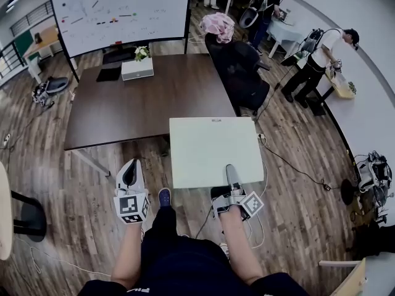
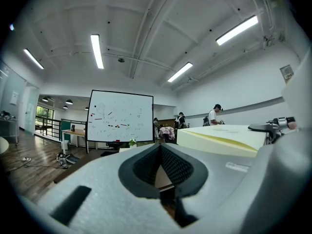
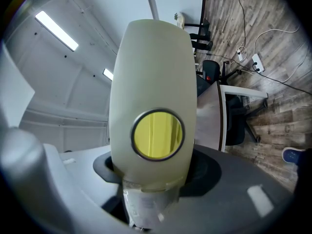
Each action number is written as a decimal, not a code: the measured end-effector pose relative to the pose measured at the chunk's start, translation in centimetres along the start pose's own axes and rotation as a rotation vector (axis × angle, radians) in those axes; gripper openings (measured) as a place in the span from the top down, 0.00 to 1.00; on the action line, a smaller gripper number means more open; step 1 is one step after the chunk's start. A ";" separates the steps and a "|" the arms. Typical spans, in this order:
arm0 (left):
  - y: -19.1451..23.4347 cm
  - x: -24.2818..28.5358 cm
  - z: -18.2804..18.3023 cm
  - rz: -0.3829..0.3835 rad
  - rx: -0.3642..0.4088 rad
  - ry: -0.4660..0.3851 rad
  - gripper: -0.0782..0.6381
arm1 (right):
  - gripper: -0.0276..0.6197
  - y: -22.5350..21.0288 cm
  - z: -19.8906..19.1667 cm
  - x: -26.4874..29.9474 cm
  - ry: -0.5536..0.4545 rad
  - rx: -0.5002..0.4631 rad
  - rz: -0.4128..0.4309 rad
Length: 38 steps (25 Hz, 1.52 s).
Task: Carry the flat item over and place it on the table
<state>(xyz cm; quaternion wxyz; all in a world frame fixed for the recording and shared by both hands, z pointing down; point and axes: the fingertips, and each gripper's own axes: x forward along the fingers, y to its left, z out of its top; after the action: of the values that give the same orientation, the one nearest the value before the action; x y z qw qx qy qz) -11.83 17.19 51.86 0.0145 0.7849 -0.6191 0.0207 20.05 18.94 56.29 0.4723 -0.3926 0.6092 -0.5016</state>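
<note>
R gripper (image 1: 231,169) is clamped on the near edge of the flat board (image 1: 215,150), a pale greenish-white sheet. In the right gripper view the board (image 3: 153,82) runs edge-on btwn the 2 jaws, which press on it from both sides; a round yellow disc (image 3: 157,134) shows on the face nearest the camera.

The board is held about level in the air, gripped at 1 point only. Most of it hangs over the wood floor (image 1: 86,184). In the head view its far edge covers the near R corner of the dark brown table (image 1: 148,97); can't tell if it touches the top.

L gripper (image 1: 131,164) is off to the board's L, apart from it, over the floor. In the left gripper view its 2 dark pads (image 2: 170,165) meet w/ nothing btwn them, so it's clenched empty. The board (image 2: 219,138) shows in that view as a thick pale slab to the R.

On the table's far end: a white box (image 1: 137,69) w/ small flowers on top and a flat dark item (image 1: 109,73) beside it. Behind the table stands a whiteboard (image 1: 117,8). A black chair (image 1: 237,73) w/ a pink cloth (image 1: 218,24) on its back sits at the table's R side. A few people stand at the room's far R.
</note>
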 end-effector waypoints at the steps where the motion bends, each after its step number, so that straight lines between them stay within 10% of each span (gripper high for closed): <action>1: 0.2 1.1 0.1 -0.002 0.000 -0.004 0.89 | 0.52 -0.3 0.3 1.0 0.002 -0.008 -0.003; 38: 14.5 36.1 3.1 -0.074 -0.038 0.004 0.89 | 0.51 -10.1 2.0 38.1 -0.003 0.001 -0.068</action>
<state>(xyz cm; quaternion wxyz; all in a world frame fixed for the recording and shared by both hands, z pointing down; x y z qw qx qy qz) -17.51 -21.40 50.53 0.0313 0.8069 -0.5897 0.0099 12.70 -19.75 59.15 0.4560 -0.4137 0.5945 -0.5172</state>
